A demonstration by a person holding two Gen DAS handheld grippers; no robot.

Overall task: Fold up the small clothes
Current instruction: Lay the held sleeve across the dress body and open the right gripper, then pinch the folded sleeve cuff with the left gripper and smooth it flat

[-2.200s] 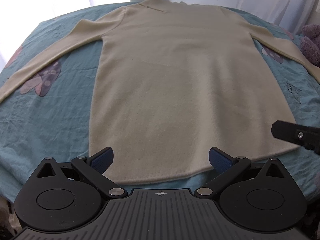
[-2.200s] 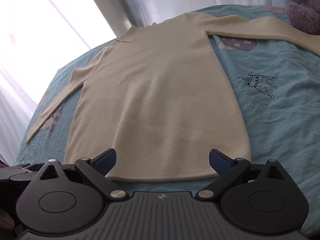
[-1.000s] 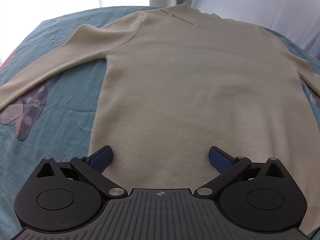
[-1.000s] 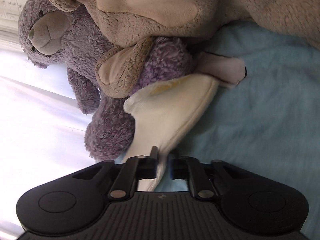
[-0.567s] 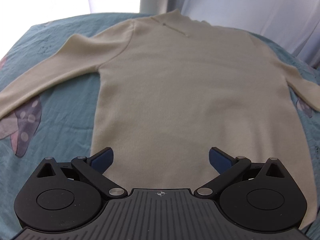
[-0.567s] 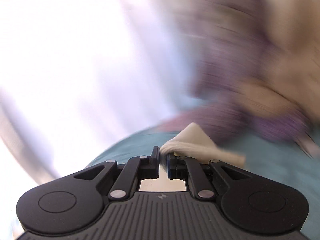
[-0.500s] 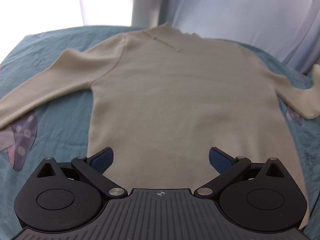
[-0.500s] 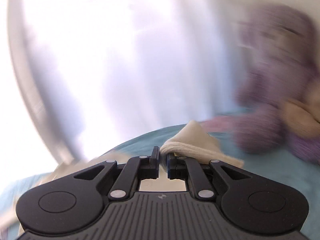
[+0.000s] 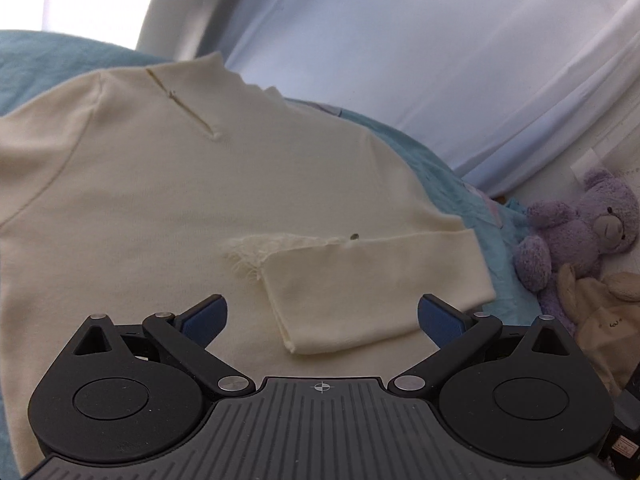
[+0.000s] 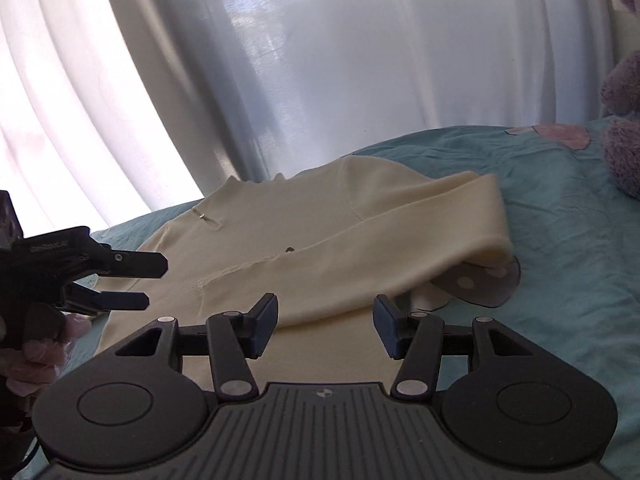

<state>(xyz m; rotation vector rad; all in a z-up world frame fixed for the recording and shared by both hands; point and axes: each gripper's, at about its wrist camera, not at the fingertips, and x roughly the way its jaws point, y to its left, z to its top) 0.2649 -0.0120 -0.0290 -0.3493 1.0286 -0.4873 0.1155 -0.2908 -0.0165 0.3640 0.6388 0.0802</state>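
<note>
One sleeve of the cream sweater now lies folded across the body of the garment, its cuff resting near the middle of the chest, where a second ago it was stretched out toward the stuffed toys and pinched in the right gripper. That gripper's jaws are opening at this moment and nothing sits between them; the sleeve has dropped free and lies just ahead of the fingertips. The left gripper hangs over the lower part of the sweater with its fingers spread wide and empty, seen from the right wrist view as a dark pair of prongs held by a gloved hand. The sweater itself lies flat on the blue bedsheet, collar toward the curtain, with the purple teddy bear off to the side. The first fold appears done, so the other sleeve, out of view here, is probably next, followed by the fold of the body.
</note>
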